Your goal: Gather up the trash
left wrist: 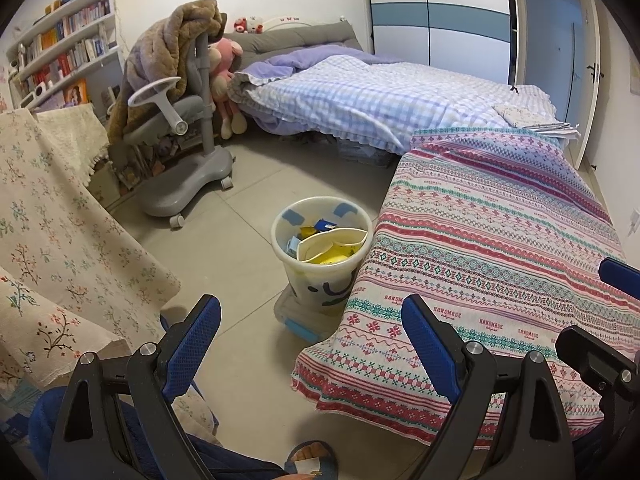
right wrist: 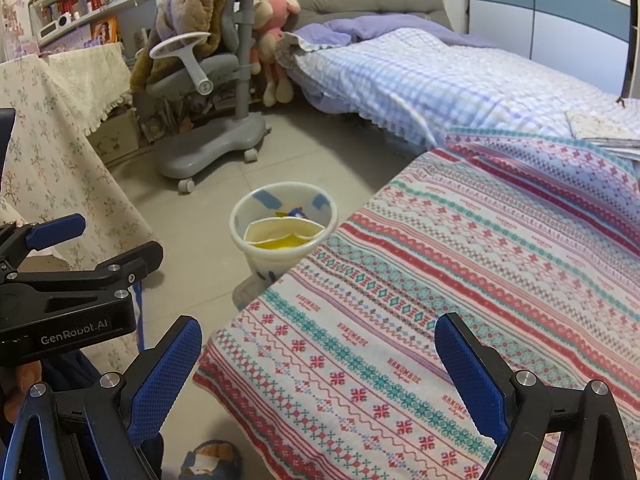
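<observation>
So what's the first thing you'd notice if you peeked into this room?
Probably the white trash bin on the floor in the middle, stuffed with yellow and blue trash, right beside the colorful patterned cloth. Then the gray chair behind it with a fuzzy brown blanket on top. Both tools, left and right, are open and empty.

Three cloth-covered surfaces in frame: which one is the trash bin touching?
The striped red-and-teal cloth: the trash bin stands against its left edge. The floral cloth and checked bedspread lie well apart.
</observation>
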Tool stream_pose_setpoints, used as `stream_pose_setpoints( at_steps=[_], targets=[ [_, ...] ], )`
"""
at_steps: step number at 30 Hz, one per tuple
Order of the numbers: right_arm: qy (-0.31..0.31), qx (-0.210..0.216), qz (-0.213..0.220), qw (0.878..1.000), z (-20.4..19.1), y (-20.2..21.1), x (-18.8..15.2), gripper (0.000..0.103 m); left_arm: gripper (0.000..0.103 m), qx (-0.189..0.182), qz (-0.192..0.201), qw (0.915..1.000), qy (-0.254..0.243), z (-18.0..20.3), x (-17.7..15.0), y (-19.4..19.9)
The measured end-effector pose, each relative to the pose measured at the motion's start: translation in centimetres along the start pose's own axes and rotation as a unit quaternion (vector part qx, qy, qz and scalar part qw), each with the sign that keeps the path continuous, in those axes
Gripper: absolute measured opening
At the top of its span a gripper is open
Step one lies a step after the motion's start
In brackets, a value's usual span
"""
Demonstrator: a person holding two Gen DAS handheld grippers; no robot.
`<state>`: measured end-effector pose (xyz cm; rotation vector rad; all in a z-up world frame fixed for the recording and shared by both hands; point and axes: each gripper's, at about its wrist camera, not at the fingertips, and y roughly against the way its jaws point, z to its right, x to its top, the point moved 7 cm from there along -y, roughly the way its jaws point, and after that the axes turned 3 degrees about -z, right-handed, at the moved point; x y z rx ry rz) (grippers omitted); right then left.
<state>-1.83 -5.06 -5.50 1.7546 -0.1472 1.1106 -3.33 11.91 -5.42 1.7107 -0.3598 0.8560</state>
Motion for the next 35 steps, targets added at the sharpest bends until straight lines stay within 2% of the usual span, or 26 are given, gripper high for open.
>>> stream_pose_setpoints(
  at_steps=[35],
  targets=[
    [-0.001,-0.002,0.0,1.0,0.24,-0.03,0.01,0.097,0.094,-0.002,0.005,1.0,-0.006,-0.21,0.15,0.1]
  ],
)
